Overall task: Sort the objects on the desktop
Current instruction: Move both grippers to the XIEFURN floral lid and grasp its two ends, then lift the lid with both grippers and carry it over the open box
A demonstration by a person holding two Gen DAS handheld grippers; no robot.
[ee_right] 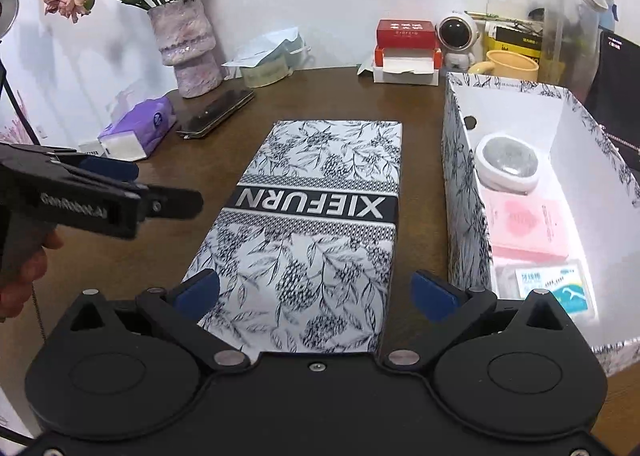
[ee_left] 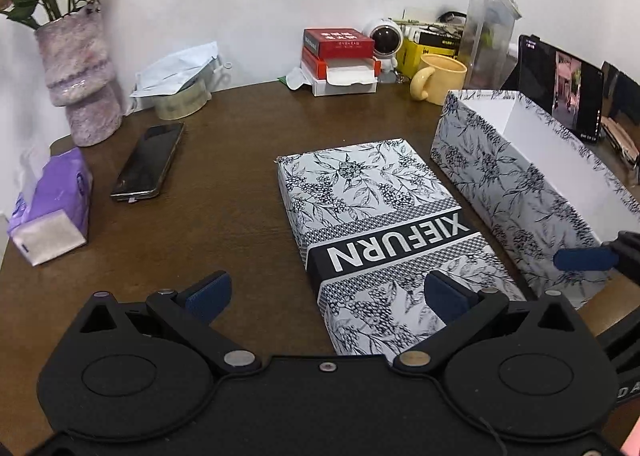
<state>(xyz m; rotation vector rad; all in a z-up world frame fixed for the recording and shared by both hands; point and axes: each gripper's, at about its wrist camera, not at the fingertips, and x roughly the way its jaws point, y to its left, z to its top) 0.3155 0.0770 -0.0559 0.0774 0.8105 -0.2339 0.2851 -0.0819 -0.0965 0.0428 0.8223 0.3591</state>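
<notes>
A flat box lid (ee_left: 372, 224) (ee_right: 316, 216) with a black-and-white floral print and "XIEFURN" lettering lies on the brown desk. Right of it stands the matching open box (ee_left: 512, 180) (ee_right: 460, 160). Inside the box lie a round white item (ee_right: 507, 164), a pink packet (ee_right: 528, 228) and a floss packet (ee_right: 548, 284). My left gripper (ee_left: 326, 296) is open, low over the lid's near left corner, with nothing between its fingers. My right gripper (ee_right: 316, 294) is open, its fingers straddling the lid's near end. The left gripper (ee_right: 132, 192) shows side-on in the right wrist view.
A black phone (ee_left: 150, 164) (ee_right: 218, 112), purple tissue pack (ee_left: 52, 212) (ee_right: 140, 128) and vase with roses (ee_left: 78, 76) (ee_right: 186, 44) stand at the left. At the back are tape (ee_left: 180, 100), red boxes (ee_left: 340, 56), an astronaut figure (ee_left: 386, 44), a yellow mug (ee_left: 438, 78), a clear bottle (ee_left: 490, 28) and a tablet (ee_left: 560, 88).
</notes>
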